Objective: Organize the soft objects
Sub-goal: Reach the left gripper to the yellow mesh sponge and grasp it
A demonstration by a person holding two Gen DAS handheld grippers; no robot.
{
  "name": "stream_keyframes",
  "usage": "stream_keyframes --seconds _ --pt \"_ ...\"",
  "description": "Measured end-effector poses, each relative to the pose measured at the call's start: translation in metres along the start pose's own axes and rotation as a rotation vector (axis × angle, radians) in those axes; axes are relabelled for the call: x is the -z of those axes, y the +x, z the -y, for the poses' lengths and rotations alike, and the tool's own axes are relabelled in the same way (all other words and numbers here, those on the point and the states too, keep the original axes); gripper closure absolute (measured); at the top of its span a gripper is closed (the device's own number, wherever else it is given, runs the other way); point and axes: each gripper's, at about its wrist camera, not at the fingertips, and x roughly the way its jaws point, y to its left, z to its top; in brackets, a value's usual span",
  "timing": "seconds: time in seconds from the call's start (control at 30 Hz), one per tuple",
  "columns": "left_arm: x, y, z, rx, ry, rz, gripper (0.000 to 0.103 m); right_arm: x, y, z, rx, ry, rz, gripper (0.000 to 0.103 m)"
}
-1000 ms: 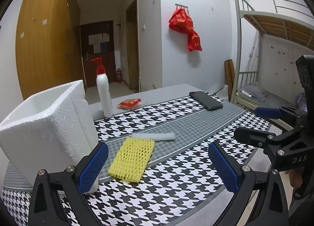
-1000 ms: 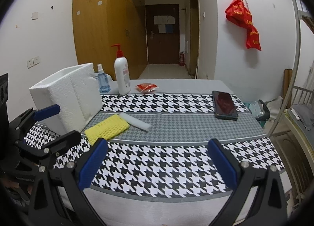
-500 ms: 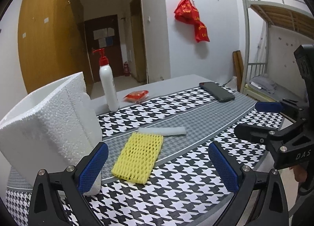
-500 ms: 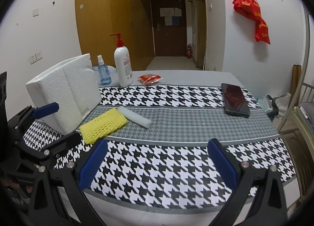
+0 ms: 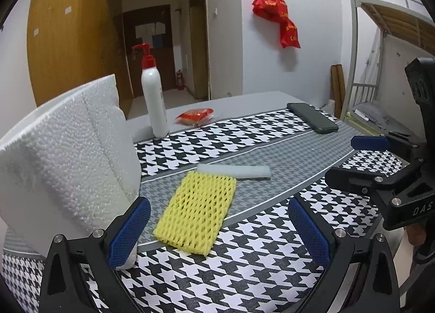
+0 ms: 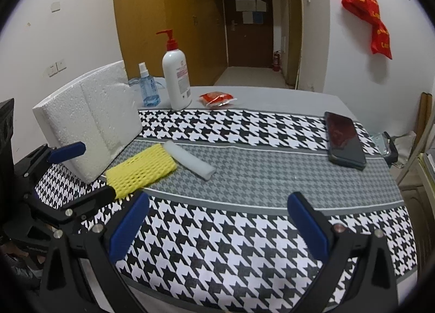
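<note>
Foam box [image 5: 68,144]: white polystyrene, open-topped, standing at the left end of the desk [image 6: 272,177]; its inside is hidden from both views.
Left tongs [image 5: 217,227]: spread wide and empty, hovering low over the near desk edge, aimed at the yellow net; the left pad sits close to the box's lower corner.
Yellow foam net [image 5: 197,216]: lies flat on the grey band of the patterned cloth, just beside the box, directly between and ahead of the left tongs' pads.
White foam strip [image 5: 235,171]: a soft pale bar lying behind the yellow net, its near end touching or just overlapping the net's far corner; I cannot tell which.
Pump bottle [image 6: 176,79]: upright at the back, with a small blue spray bottle [image 6: 148,87] to its left and a red packet [image 6: 217,98] to its right; none look like part of the job.
Right tongs [image 6: 218,227]: also spread wide and holding nothing, over the near right part of the desk, well apart from both soft pieces.
Phone [image 6: 344,140]: dark, flat, far right on the cloth.
Step in hand: judged an approach; nothing is gripped yet and both soft pieces remain on the cloth.
Next move: probably lower the left tongs onto the yellow net and pinch gently, since the mesh will crush and flop, then carry it to the box.
</note>
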Motion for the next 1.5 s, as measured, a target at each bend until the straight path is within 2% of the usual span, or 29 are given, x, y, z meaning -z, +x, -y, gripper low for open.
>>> stream_keyframes --seconds 0.33,0.6,0.87,0.97,1.17,1.33,1.47,1.5 --pt "-0.001 0.014 -0.012 -0.048 -0.074 -0.041 0.007 -0.006 0.023 -0.002 -0.041 -0.04 -0.052 0.0" --pt "-0.004 0.036 -0.014 -0.048 -0.078 -0.102 0.021 -0.009 0.038 0.0 -0.064 -0.055 -0.086 0.0" --pt "-0.003 0.053 -0.01 -0.051 -0.053 -0.154 0.028 -0.012 0.05 -0.001 -0.079 -0.068 -0.111 0.0" --pt "-0.004 0.057 -0.015 -0.052 -0.064 -0.172 0.035 -0.013 0.051 -0.001 -0.081 -0.069 -0.116 0.0" --pt "0.001 0.063 -0.022 -0.057 -0.069 -0.22 0.035 -0.017 0.059 -0.005 -0.075 -0.09 -0.132 0.0" --pt "0.002 0.062 -0.022 -0.055 -0.068 -0.229 0.035 -0.021 0.073 -0.007 -0.069 -0.105 -0.162 0.0" --pt "0.003 0.065 -0.024 -0.066 -0.074 -0.249 0.042 -0.023 0.077 -0.009 -0.071 -0.119 -0.172 0.0" --pt "0.003 0.064 -0.025 -0.066 -0.079 -0.247 0.048 -0.023 0.078 -0.009 -0.07 -0.123 -0.174 0.0"
